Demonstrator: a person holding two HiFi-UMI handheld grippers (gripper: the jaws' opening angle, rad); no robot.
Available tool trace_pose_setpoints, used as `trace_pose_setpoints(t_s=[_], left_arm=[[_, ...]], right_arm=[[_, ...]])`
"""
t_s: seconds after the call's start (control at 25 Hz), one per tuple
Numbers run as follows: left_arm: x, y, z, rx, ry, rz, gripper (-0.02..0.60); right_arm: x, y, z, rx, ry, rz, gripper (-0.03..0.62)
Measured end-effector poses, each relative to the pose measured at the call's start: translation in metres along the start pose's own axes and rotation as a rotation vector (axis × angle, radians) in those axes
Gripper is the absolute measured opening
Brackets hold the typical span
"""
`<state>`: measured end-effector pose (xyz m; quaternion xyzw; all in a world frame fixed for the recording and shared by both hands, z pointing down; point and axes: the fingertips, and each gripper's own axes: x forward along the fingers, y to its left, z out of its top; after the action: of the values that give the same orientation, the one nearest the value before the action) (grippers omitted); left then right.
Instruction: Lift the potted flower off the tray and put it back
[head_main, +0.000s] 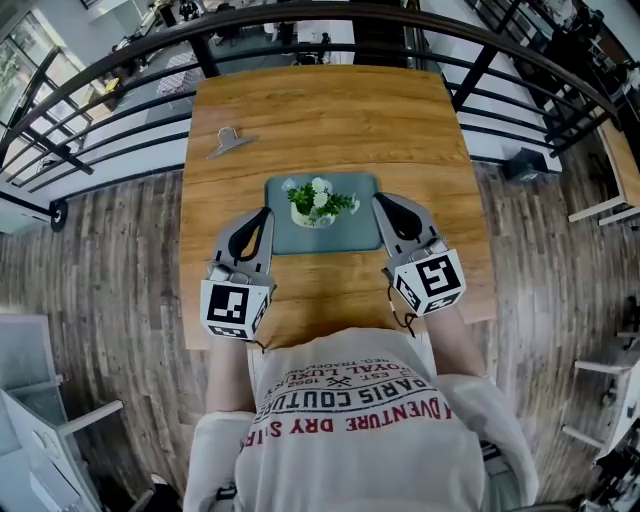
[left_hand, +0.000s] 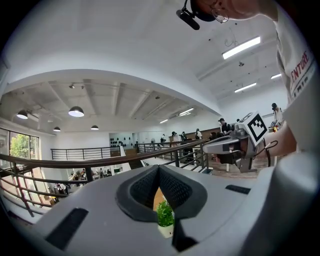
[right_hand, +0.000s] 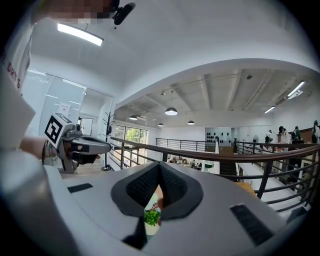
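While the flower (head_main: 320, 203) stands upright on the tray (head_main: 360, 238) at the tabletop's (head_main: 320, 110) middle, left tongs (head_main: 265, 213) and right tongs (head_main: 381, 201) flank it, equally near, both pressed together and empty.

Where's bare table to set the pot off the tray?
Beyond the tray, the table's far stretch is bare right of the metal clip. Crowded near side: left gripper and right gripper flank the tray's front corners.
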<state>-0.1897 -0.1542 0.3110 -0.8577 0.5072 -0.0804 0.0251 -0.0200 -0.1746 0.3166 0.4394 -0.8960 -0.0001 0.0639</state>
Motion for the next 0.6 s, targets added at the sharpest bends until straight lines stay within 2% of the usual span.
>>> trace_pose_setpoints(t_s=[0.36, 0.6], left_arm=[[-0.0004, -0.0062, -0.0022, -0.002, 0.013, 0.006, 0.012], [-0.0030, -0.0064, 0.0030, 0.002, 0.001, 0.018, 0.012]], right_arm=[[-0.0047, -0.0023, 0.0075, 0.016, -0.037, 0.000, 0.026], [-0.0059, 0.0027, 0.0059, 0.004, -0.041, 0.034, 0.026]])
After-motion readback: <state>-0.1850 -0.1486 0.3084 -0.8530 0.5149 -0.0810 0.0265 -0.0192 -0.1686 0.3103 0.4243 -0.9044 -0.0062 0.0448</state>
